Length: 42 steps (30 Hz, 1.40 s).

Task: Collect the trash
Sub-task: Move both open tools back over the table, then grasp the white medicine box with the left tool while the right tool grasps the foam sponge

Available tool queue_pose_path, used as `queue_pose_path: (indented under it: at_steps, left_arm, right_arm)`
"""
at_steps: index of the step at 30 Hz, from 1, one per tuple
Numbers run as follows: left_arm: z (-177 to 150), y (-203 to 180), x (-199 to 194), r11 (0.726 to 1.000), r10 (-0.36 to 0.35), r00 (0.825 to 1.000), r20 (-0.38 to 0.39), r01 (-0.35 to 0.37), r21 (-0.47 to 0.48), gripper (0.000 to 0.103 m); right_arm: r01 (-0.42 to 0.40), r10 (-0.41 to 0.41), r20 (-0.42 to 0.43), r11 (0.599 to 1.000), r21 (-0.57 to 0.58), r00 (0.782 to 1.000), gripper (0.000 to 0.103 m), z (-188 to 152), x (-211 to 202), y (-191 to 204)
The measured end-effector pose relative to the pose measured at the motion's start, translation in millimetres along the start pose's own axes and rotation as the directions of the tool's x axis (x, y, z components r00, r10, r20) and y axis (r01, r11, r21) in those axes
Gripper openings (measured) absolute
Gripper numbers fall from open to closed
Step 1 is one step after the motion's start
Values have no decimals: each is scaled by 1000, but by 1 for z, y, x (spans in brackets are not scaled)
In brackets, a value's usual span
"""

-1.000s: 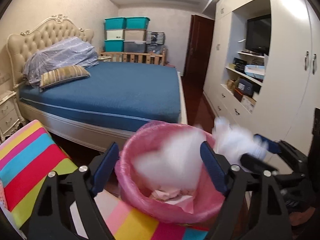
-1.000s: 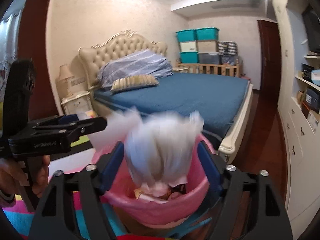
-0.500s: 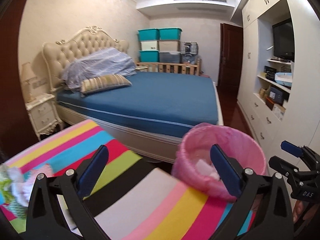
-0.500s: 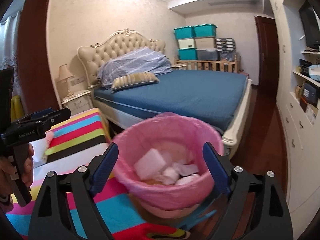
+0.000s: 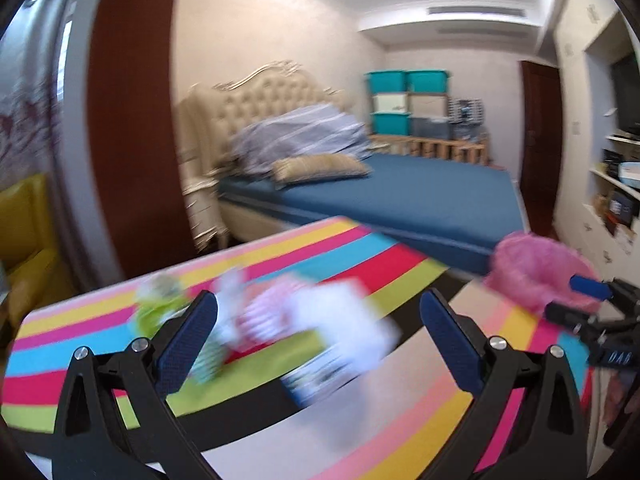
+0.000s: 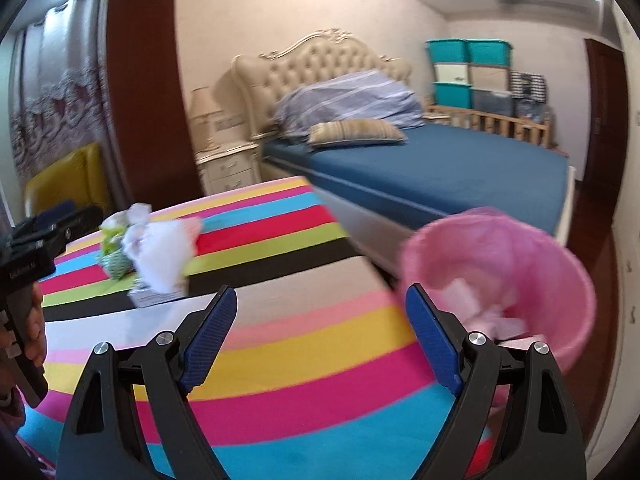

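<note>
On the striped table (image 5: 400,420), blurred trash (unidentifiable) (image 5: 320,328) faces both wide-open, empty grippers (image 5: 316,344) (image 6: 320,332).

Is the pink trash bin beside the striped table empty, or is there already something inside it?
Not empty. The right wrist view shows white crumpled pieces lying at the bottom of the pink trash bin, well below its rim.
</note>
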<state>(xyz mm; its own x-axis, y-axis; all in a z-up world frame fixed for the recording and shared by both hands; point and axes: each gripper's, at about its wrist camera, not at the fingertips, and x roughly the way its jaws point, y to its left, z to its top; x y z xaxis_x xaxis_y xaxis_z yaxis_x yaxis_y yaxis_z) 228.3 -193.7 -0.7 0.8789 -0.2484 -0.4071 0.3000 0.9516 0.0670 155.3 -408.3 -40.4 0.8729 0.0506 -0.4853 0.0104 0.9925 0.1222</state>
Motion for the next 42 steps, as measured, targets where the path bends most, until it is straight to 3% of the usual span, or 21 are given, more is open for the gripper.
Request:
queue_pose_path:
  at_steps: [4, 7, 17, 24, 26, 28, 29, 34, 39, 42]
  left_arm:
    - [-24, 48, -11, 995, 98, 994, -54, -99, -31, 98]
    - [-41, 79, -19, 988, 131, 987, -89, -137, -70, 98]
    - [-60, 121, -35, 978, 174, 977, -126, -187, -92, 98]
    - [-64, 120, -26, 982, 151, 976, -159, -166, -86, 98]
    - [-63, 116, -23, 984, 144, 976, -164, -158, -76, 98]
    - [-61, 111, -20, 987, 135, 977, -167, -148, -69, 98]
    - [-60, 108, -17, 988, 126, 977, -170, -139, -65, 98]
    - [-54, 85, 5, 996, 66, 978, -196, -74, -38, 98]
    - [-44, 60, 31, 1000, -6, 978, -209, 4, -11, 98]
    - [-40, 45, 52, 997, -73, 968, -241, 77, 7, 98]
  right_arm:
    - [-65, 64, -25, 997, -40, 998, 81, 3, 18, 40]
    - [-111, 107, -55, 991, -71, 993, 81, 2, 31, 69]
    - [-163, 148, -120, 977, -134, 982, 81, 9, 79, 129]
    - [-168, 149, -150, 978, -120, 977, 79, 20, 112, 143]
    - [-176, 157, -156, 977, -120, 975, 68, 20, 115, 144]
    - [-192, 171, -158, 973, -129, 973, 38, 20, 115, 143]
    - [-187, 167, -145, 973, -138, 975, 35, 20, 112, 142]
    - [-127, 120, -53, 979, -162, 991, 34, 22, 88, 128]
    - [-99, 96, -33, 989, -112, 995, 34, 22, 71, 97]
    - [-81, 79, -18, 994, -74, 997, 34, 22, 59, 74]
